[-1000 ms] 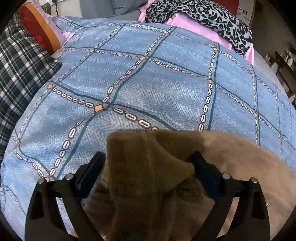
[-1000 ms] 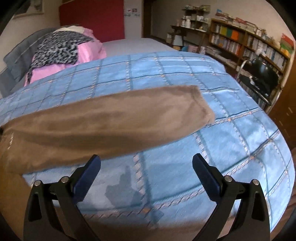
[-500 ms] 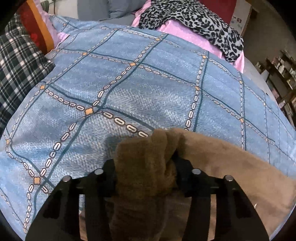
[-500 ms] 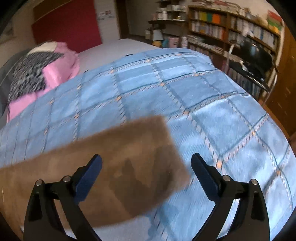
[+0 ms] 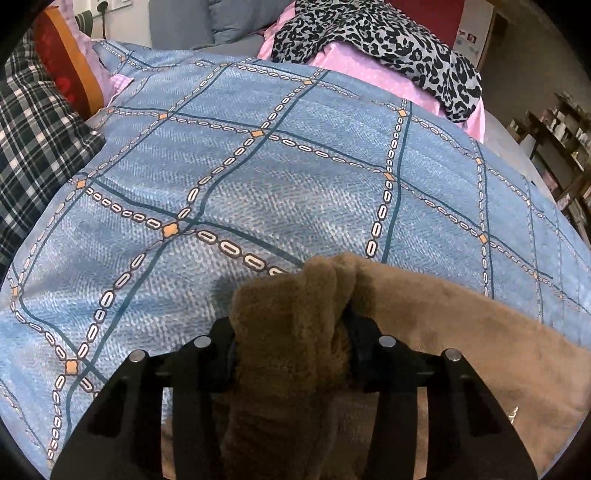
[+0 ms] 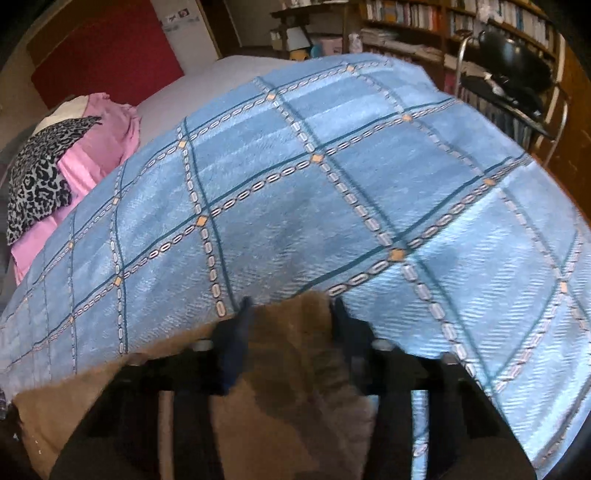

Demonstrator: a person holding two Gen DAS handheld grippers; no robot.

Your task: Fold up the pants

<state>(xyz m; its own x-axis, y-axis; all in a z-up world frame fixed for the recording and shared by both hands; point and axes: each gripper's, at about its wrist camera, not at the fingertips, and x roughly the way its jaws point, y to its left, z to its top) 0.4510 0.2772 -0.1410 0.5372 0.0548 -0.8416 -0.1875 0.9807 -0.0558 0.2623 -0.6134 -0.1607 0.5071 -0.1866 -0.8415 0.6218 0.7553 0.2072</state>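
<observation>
The brown fleecy pants (image 5: 461,332) lie on a blue checked bedspread (image 5: 258,166). In the left wrist view my left gripper (image 5: 291,325) has its jaws closing on a bunched end of the pants, and the pads press into the fabric from both sides. In the right wrist view the other end of the pants (image 6: 277,406) runs off to the lower left over the bedspread (image 6: 332,184). My right gripper (image 6: 291,314) is closing there too, with a fold of brown cloth pinched between its dark blue fingers (image 6: 236,343). This view is motion-blurred.
A plaid cloth (image 5: 29,147) and a red-orange pillow (image 5: 62,62) lie at the left. A leopard-print garment (image 5: 388,44) on pink fabric (image 5: 369,74) sits at the far side. Bookshelves (image 6: 424,22) and a black chair (image 6: 517,74) stand beyond the bed's right edge.
Both grippers went from wide open to closed on the pants. The right gripper swept right and down along the leg to its end. The left one stayed in place.
</observation>
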